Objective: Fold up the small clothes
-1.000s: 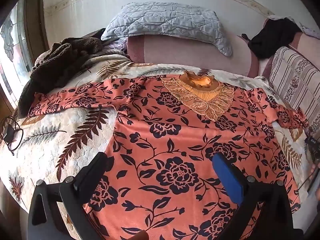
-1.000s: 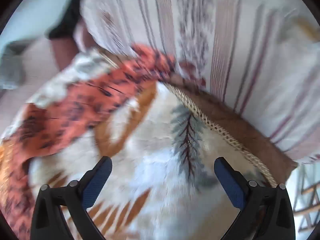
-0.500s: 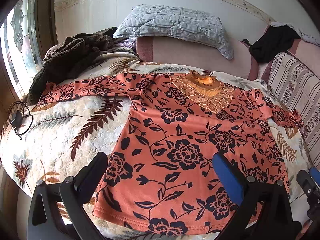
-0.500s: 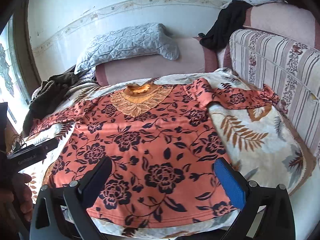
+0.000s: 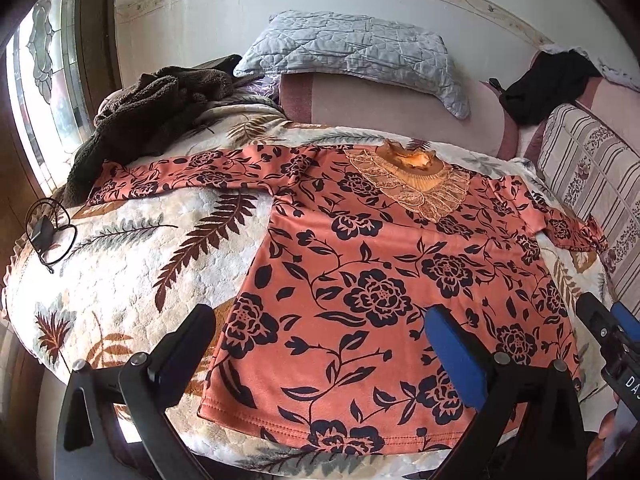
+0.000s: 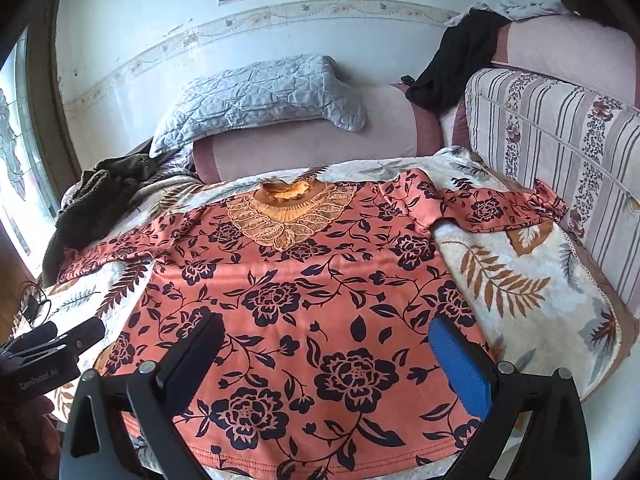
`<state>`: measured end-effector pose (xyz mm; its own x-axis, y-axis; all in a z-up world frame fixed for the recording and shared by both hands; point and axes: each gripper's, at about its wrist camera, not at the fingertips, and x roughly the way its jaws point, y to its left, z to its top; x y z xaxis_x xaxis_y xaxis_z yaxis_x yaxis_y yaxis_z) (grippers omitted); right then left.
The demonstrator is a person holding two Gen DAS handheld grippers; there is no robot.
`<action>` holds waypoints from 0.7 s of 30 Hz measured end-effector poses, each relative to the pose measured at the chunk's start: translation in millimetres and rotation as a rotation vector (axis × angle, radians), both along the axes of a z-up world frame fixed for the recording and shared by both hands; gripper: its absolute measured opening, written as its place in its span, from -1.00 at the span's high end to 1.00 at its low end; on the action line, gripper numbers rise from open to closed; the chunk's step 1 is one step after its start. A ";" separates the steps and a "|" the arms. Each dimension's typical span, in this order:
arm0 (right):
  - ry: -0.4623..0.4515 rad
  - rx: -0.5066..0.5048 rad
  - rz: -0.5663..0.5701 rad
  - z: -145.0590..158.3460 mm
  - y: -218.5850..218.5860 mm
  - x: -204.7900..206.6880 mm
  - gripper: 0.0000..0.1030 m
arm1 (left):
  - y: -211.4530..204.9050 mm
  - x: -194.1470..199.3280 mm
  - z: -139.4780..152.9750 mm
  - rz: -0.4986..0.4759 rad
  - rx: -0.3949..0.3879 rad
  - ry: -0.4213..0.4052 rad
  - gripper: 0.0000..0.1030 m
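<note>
Blouse: one orange top with black flowers (image 5: 384, 280) lies face up and spread flat on the leaf-patterned blanket (image 5: 132, 264) that covers the couch seat.
Long axis: the body runs from the hem, nearest both cameras, away to the lace collar (image 5: 416, 188) at the far end; the sleeves stretch crosswise.
Sleeves: two; the left sleeve (image 5: 180, 176) reaches out straight towards the window side, the right sleeve (image 6: 504, 208) ends crumpled against the striped cushion (image 6: 560, 136).
Left gripper: the left gripper (image 5: 316, 340) hangs above the hem's left corner, fingers spread wide with nothing between them.
Right gripper: the right gripper (image 6: 328, 348) hangs over the hem's right half, fingers likewise apart and empty.
Direction from fingers: the cloth lies straight ahead of and below both pairs of fingers; neither touches it.
Nearer hand: by my judgement each sleeve belongs to the gripper on its own side; the hem is about equally near both.
Fold state: no fold is made yet.
Count: one blouse, two sleeves, two grippers, one grey quilted pillow (image 5: 356, 48), one brown fleecy heap (image 5: 148, 112), one black garment (image 6: 452, 72).
</note>
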<state>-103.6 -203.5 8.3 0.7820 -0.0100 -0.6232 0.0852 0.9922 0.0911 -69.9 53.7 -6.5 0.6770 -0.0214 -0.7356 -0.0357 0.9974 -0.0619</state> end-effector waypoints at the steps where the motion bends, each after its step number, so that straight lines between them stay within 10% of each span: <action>1: 0.001 0.001 -0.001 -1.3 -0.9 0.7 -1.00 | -1.0 0.5 -0.5 -0.002 0.001 0.001 -1.00; 21: -0.017 0.017 -0.015 -10.3 -9.0 4.4 -1.00 | -10.8 6.0 -6.2 -0.020 0.020 0.023 -1.00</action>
